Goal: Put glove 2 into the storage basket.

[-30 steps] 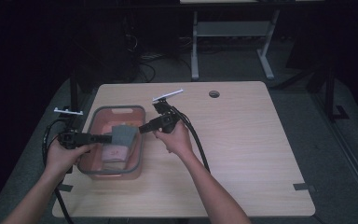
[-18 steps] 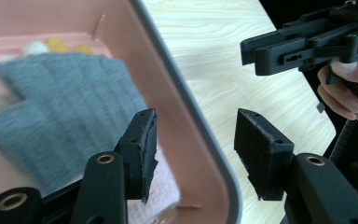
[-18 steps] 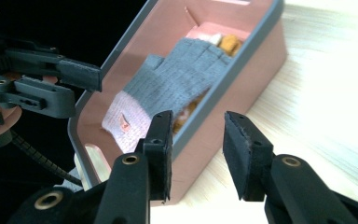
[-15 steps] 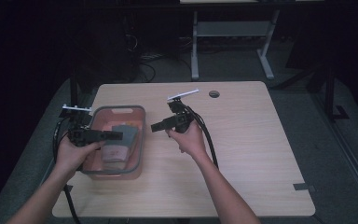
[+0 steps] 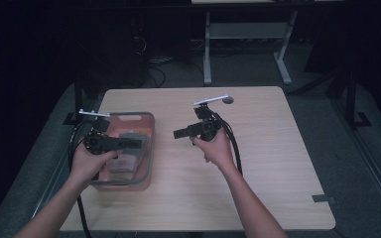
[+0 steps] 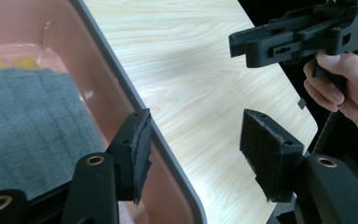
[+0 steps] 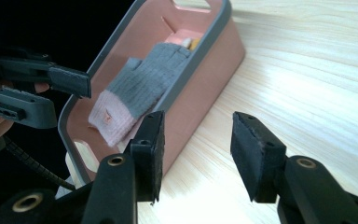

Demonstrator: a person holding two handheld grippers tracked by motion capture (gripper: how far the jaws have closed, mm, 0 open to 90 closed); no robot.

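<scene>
Beside the bin's rim (image 6: 135,100), both tools gape over bare table (image 5: 278,148).

The high view looks forward and down from above the near edge of the pale wooden desk (image 5: 278,163), taking in its whole top. Each tool's camera rides low and close between its own black jaws. All three share the pink plastic bin with a grey rim (image 5: 149,148) (image 6: 135,98) (image 7: 200,51) by the desk's left edge.
</scene>
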